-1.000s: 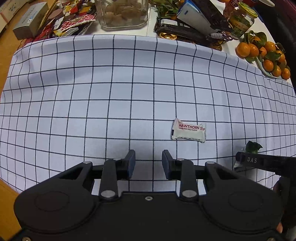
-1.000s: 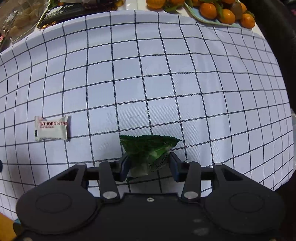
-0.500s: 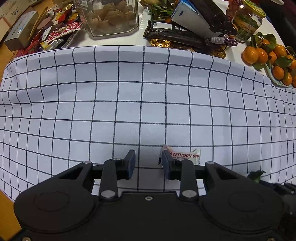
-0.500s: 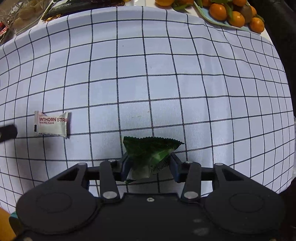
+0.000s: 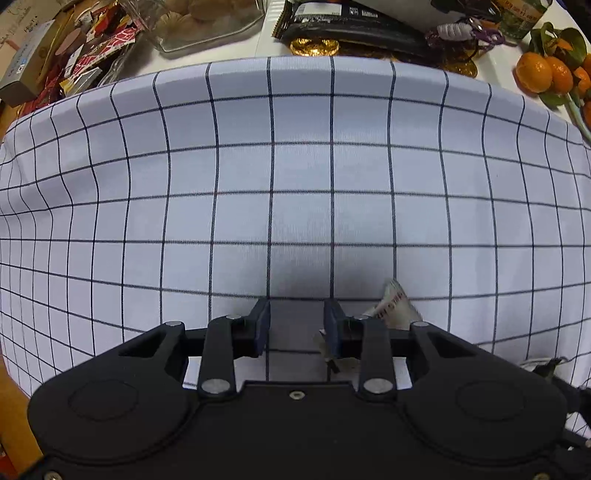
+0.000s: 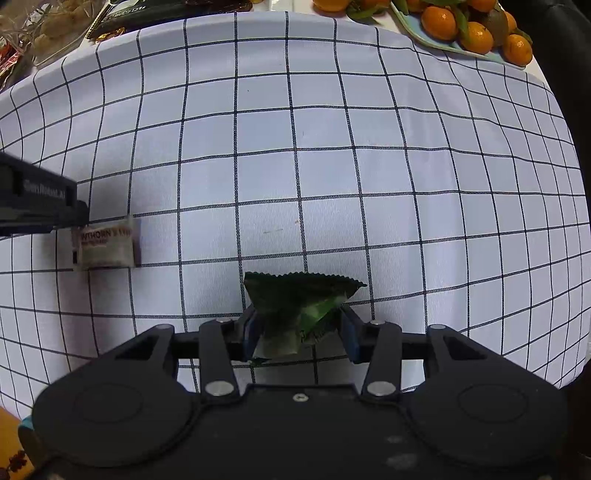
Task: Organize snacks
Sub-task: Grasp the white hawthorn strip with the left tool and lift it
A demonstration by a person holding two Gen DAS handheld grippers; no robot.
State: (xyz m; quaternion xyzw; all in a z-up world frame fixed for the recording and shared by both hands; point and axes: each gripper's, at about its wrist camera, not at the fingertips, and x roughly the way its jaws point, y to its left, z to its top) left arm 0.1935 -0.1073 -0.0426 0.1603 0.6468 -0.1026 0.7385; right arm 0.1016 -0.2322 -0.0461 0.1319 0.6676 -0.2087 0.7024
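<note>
My right gripper point(image 6: 297, 326) is shut on a green snack packet point(image 6: 295, 306), held just above the checked cloth point(image 6: 332, 166). A white hawthorn strip packet point(image 6: 107, 245) lies on the cloth to the left, with the left gripper's finger point(image 6: 40, 199) right over its left end. In the left wrist view my left gripper point(image 5: 297, 326) is open and low over the cloth point(image 5: 295, 184). The white packet point(image 5: 393, 306) sits under and beside its right finger, mostly outside the gap, one corner tipped up.
Beyond the cloth's far edge stand a glass container of snacks point(image 5: 207, 18), a dark packet point(image 5: 351, 26), red wrappers point(image 5: 92, 51) and a box point(image 5: 26, 62). Oranges point(image 6: 476, 26) on a plate lie at the far right.
My left gripper has moved forward, right and down onto the white packet, which now lies against its right finger, tilted. My right gripper keeps the green packet and has hardly moved.
</note>
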